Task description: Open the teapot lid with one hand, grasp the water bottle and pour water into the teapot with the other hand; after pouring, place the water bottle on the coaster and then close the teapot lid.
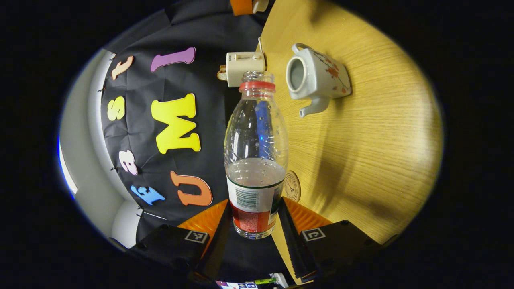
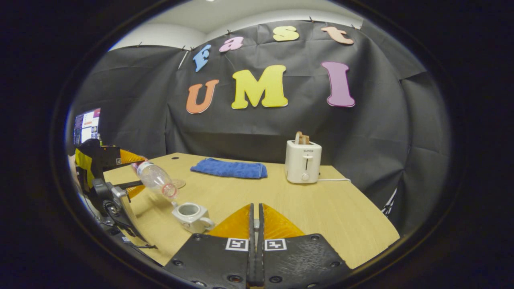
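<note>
My left tongs (image 1: 255,224) grip the water bottle (image 1: 255,156) by its base, tipped sideways with its open neck just above the lidless teapot (image 2: 192,216) on the table (image 2: 341,212). My right tongs (image 2: 255,224) hover pressed together, level over the table.

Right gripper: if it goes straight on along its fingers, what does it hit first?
Probably nothing near: the right gripper points over bare table, passing between blue cloth and toaster toward the booth wall. Depth is unclear.

Uncapped part-full water bottle (image 2: 154,179) tilted, mouth toward lidless white teapot (image 2: 192,216); coaster (image 1: 292,186) beside.
</note>
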Action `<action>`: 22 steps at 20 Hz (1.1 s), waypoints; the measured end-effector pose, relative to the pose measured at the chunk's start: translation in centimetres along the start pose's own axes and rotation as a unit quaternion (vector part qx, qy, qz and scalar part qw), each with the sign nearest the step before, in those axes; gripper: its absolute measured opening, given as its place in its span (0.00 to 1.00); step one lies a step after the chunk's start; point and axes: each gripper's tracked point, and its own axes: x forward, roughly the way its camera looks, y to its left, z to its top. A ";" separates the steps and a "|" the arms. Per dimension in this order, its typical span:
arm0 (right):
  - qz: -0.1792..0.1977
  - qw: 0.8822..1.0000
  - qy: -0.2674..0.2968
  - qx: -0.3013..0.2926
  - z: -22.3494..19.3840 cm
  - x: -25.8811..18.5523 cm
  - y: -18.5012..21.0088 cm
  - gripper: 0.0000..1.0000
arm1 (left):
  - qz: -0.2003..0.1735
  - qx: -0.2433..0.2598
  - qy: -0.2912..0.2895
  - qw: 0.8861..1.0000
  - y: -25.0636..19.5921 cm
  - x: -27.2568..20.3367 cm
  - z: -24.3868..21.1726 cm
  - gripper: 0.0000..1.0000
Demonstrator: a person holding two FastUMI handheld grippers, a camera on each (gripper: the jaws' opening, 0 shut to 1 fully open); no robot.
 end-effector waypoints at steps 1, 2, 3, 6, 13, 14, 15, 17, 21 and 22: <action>0.000 1.000 0.001 0.002 -0.1 0.0 0.0 0.00 | -0.005 0.006 0.005 1.000 0.0 0.4 -0.2 0.70; 0.001 1.000 0.002 0.003 -0.3 -0.1 0.0 0.00 | -0.006 0.010 0.008 1.000 -0.2 0.4 -0.1 0.70; 0.001 1.000 0.003 0.004 -0.5 -0.1 0.0 0.00 | -0.006 0.016 0.009 1.000 -0.2 0.1 0.0 0.70; 0.002 1.000 0.007 0.007 -1.0 -0.2 -0.1 0.00 | -0.003 0.036 0.016 0.999 0.0 0.1 0.0 0.70; 0.004 1.000 0.008 0.013 -1.4 -0.4 -0.1 0.00 | 0.016 0.082 0.018 0.996 1.4 0.0 0.5 0.69; 0.002 1.000 0.007 0.013 -1.3 -0.4 -0.2 0.00 | 0.023 0.089 0.019 0.996 1.9 -0.1 0.7 0.70; 0.002 1.000 0.006 0.013 -1.4 -0.4 -0.3 0.00 | 0.029 0.096 0.020 0.995 2.0 -0.3 0.8 0.70; 0.002 1.000 0.005 0.013 -1.3 -0.4 -0.3 0.00 | 0.037 0.108 0.023 0.993 2.8 -0.1 0.8 0.69; 0.001 1.000 0.004 0.015 -1.3 -0.5 -0.5 0.00 | 0.041 0.126 0.026 0.991 3.5 0.1 0.9 0.69; 0.002 1.000 0.004 0.016 -1.4 -0.4 -0.5 0.00 | 0.042 0.130 0.026 0.990 3.7 0.1 1.0 0.69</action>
